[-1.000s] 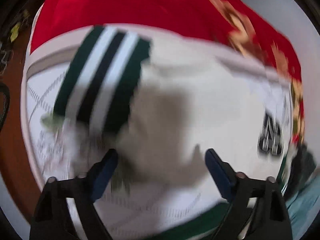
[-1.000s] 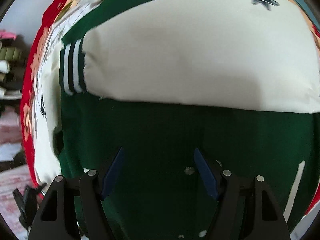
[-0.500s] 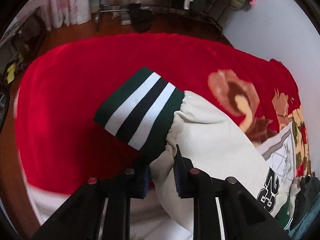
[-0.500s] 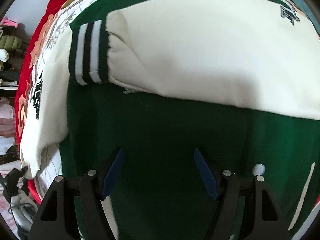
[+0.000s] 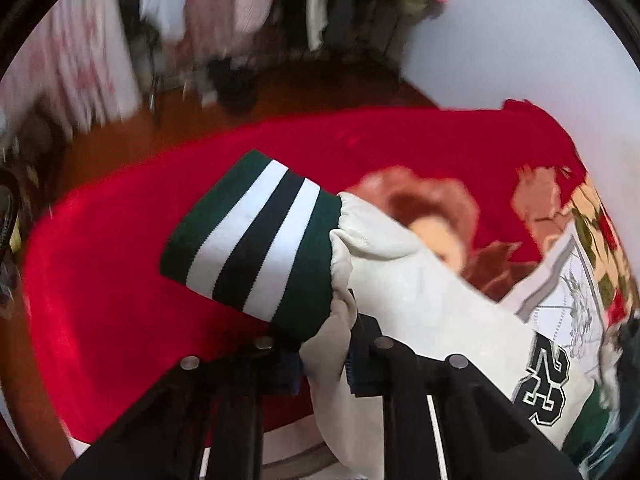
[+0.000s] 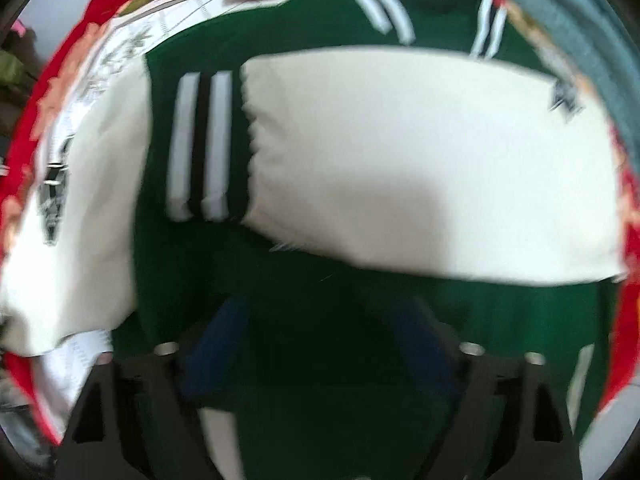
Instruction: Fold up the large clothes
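Observation:
A green varsity jacket (image 6: 320,320) with cream sleeves lies on a red blanket (image 5: 120,280). My left gripper (image 5: 324,344) is shut on one cream sleeve (image 5: 420,300) just behind its green-and-white striped cuff (image 5: 256,236), and holds it lifted above the blanket. A "23" patch (image 5: 544,388) shows on that sleeve. My right gripper (image 6: 320,344) is open and empty, over the green body below the other cream sleeve (image 6: 420,160), which lies folded across the jacket with its striped cuff (image 6: 200,144) at the left.
The red floral blanket (image 6: 628,248) covers the bed. Beyond the bed's edge are a brown wooden floor (image 5: 120,152), a rack of hanging clothes (image 5: 240,12) and a pale wall (image 5: 520,40). A grey-blue cloth (image 6: 568,20) lies at the upper right in the right wrist view.
My left gripper closed on the sleeve by the cuff and has lifted it, tilting up so the room shows. My right gripper stayed open and drew back a little over the jacket.

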Demonstrator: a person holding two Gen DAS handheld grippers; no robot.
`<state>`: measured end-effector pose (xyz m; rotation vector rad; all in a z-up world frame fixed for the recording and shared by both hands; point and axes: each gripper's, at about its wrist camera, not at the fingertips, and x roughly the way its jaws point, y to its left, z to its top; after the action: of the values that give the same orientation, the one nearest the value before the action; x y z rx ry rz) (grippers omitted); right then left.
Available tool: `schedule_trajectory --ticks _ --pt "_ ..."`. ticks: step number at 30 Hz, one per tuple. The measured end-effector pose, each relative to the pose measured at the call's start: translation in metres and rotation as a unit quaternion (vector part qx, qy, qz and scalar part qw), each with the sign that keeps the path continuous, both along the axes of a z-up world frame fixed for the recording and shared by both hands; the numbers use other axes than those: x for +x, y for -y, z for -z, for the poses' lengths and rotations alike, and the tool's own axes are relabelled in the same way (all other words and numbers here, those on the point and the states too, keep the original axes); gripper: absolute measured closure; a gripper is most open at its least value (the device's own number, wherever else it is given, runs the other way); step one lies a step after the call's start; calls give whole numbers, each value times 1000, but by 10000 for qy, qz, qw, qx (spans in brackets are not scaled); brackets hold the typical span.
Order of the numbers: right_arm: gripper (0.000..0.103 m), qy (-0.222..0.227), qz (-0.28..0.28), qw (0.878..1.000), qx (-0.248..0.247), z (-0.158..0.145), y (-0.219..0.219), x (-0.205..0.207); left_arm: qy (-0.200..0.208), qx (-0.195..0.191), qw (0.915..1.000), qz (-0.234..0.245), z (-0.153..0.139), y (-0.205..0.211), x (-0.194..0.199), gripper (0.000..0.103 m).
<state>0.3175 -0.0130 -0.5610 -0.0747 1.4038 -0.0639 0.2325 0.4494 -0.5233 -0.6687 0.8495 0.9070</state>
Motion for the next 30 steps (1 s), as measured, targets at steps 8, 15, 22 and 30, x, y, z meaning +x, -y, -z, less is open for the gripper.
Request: schedule_trajectory --ticks 8,15,22,30 --pt "7 547 -22 9967 -599 -22 -9 41 -215 1579 9793 1251 -98 89 58 91" --pt "7 498 310 9982 -112 -21 44 81 -17 2043 9479 2445 -153 210 105 92" --pt "7 307 1248 9912 319 -32 176 77 350 1403 9110 3862 -167 386 161 93" --pt "7 232 2314 9718 399 -32 350 46 218 538 8522 5199 -127 575 198 93"
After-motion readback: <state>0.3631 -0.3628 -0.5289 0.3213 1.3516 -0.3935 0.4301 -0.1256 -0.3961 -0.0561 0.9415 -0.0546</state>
